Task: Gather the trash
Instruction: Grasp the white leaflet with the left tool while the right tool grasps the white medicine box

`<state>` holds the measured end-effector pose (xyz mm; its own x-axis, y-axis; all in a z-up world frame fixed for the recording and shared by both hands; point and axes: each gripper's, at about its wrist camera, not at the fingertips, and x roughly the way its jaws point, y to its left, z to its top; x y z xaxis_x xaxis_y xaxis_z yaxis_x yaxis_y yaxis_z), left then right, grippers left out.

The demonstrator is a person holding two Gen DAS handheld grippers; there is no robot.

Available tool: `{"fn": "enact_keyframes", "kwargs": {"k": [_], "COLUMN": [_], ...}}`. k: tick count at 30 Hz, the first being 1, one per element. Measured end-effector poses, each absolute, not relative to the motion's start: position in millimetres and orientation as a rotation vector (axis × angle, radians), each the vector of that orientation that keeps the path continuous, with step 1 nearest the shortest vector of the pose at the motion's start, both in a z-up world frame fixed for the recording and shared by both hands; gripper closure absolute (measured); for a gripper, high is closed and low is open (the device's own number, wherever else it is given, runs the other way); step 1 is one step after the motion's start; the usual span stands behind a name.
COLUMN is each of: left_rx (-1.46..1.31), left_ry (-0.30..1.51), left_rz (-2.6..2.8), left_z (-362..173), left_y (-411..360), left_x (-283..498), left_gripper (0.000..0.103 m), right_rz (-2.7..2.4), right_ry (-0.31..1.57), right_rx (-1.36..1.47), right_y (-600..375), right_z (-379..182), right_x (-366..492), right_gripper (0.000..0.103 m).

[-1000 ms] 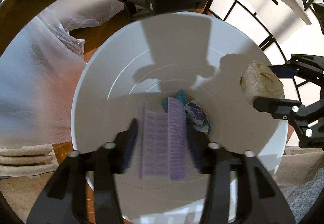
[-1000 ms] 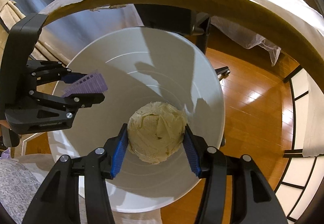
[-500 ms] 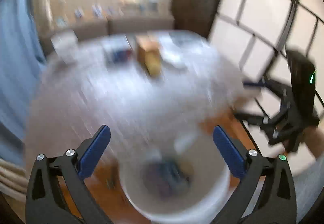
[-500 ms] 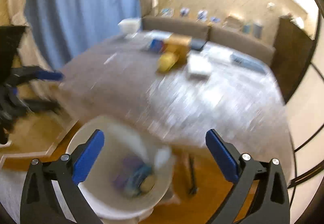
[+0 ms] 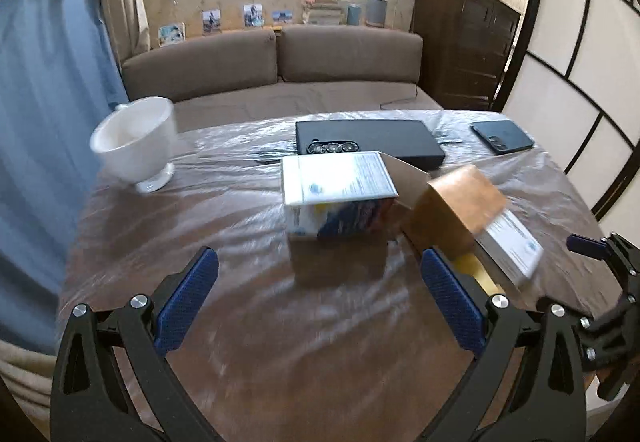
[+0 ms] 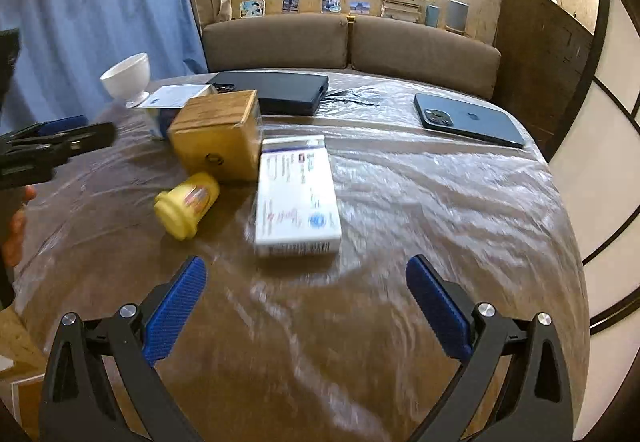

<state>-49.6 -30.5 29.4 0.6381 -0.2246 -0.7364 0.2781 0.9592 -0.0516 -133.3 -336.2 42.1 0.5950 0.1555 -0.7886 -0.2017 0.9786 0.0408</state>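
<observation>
My left gripper is open and empty above the near part of the plastic-covered round table. A white carton stands just beyond it. My right gripper is open and empty, facing a flat white box. A yellow tub lies on its side left of that box, in front of a wooden box. The left gripper shows at the left edge of the right wrist view. The trash bin is out of view.
A white footed bowl stands at the table's far left. A black case and a dark phone lie at the far side. A brown sofa is behind the table. A dark cabinet stands at right.
Both grippers let go of their trash over the white bin, the purple pack and the paper ball. They opened wide and swung up to face the table.
</observation>
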Motion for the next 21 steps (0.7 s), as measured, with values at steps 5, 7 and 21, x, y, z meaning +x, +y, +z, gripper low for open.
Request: {"fn": "enact_keyframes", "kwargs": {"k": [5, 7, 21], "left_rx": [0.054, 0.067, 0.085], "left_ry": [0.849, 0.849, 0.904], "left_rz": [-0.314, -0.317, -0.337], "left_z": [18, 17, -1], "left_y": [-40, -44, -55], "left_x": [-19, -13, 21], "left_gripper": [0.001, 0.001, 0.015], "right_rz": [0.214, 0.222, 0.22], "right_ry": [0.923, 0.925, 0.941], "right_rx": [-0.047, -0.043, -0.061], "right_y": [-330, -327, -316], "right_z": [38, 38, 28], "right_x": [-111, -104, -93], "right_gripper": [0.005, 0.005, 0.031]}}
